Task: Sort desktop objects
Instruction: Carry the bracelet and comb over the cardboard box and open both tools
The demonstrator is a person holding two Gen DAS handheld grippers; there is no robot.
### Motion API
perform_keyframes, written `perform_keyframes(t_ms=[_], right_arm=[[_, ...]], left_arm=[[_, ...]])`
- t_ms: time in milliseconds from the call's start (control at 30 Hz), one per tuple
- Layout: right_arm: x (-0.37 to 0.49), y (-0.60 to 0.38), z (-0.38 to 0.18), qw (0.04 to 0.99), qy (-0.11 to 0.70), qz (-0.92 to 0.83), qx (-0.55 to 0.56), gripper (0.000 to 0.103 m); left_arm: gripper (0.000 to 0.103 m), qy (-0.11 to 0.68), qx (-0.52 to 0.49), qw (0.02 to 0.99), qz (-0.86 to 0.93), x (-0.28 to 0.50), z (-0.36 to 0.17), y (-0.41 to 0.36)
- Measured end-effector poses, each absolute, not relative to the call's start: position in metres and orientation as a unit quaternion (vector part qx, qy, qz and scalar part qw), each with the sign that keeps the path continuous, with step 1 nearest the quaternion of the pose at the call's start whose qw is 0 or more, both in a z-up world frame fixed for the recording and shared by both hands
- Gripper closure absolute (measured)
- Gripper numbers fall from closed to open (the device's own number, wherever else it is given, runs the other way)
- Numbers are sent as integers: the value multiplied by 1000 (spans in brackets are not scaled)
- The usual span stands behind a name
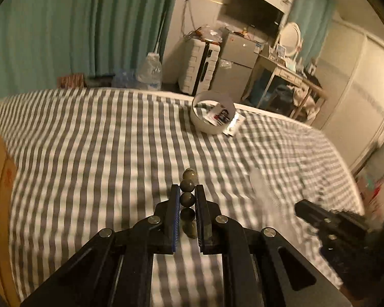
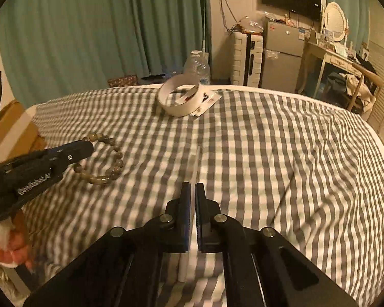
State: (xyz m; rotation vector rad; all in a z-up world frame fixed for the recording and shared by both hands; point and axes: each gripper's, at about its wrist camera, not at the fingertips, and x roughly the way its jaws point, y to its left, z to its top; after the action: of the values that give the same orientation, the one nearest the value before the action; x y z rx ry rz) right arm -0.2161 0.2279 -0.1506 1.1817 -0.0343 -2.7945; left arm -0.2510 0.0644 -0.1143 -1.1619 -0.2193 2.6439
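Observation:
A bracelet (image 1: 187, 199) of dark olive beads is held in my left gripper (image 1: 187, 188), which is shut on it above the grey-and-white checked bedcover (image 1: 89, 140). In the right wrist view the bracelet (image 2: 119, 163) hangs as a loop from the left gripper (image 2: 89, 147). My right gripper (image 2: 192, 185) is shut on a thin white flat thing (image 2: 190, 258), too blurred to name. In the left wrist view the right gripper (image 1: 298, 204) shows at the right. A white round bowl (image 1: 199, 122) (image 2: 166, 105) with picture cards in and beside it stands far across the bed.
A cardboard box (image 1: 0, 179) (image 2: 15, 117) sits off the bed's left side. A water bottle (image 2: 197, 66), a white suitcase (image 2: 245, 56), a small fridge (image 2: 284, 51) and a cluttered desk (image 2: 340, 58) stand beyond the far edge. A person's hand (image 2: 10, 250) holds the left tool.

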Motion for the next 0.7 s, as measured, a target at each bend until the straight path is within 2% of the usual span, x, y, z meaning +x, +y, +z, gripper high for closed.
perform_keyframes(t_ms=[167,367,700], right_arm=[[-200,240,-136,76,-61,-921,378,100],[-193,233,-127,90,-62,-920,377,100],[-204,255,-146,102,-119,-911,383,100]], left_arm=[[93,-82,-415,110,899,-221,-102,54],[93,-75,-405,99,906,-209,-83,54],[92,-76,-423,76,900,-222,-107,55]])
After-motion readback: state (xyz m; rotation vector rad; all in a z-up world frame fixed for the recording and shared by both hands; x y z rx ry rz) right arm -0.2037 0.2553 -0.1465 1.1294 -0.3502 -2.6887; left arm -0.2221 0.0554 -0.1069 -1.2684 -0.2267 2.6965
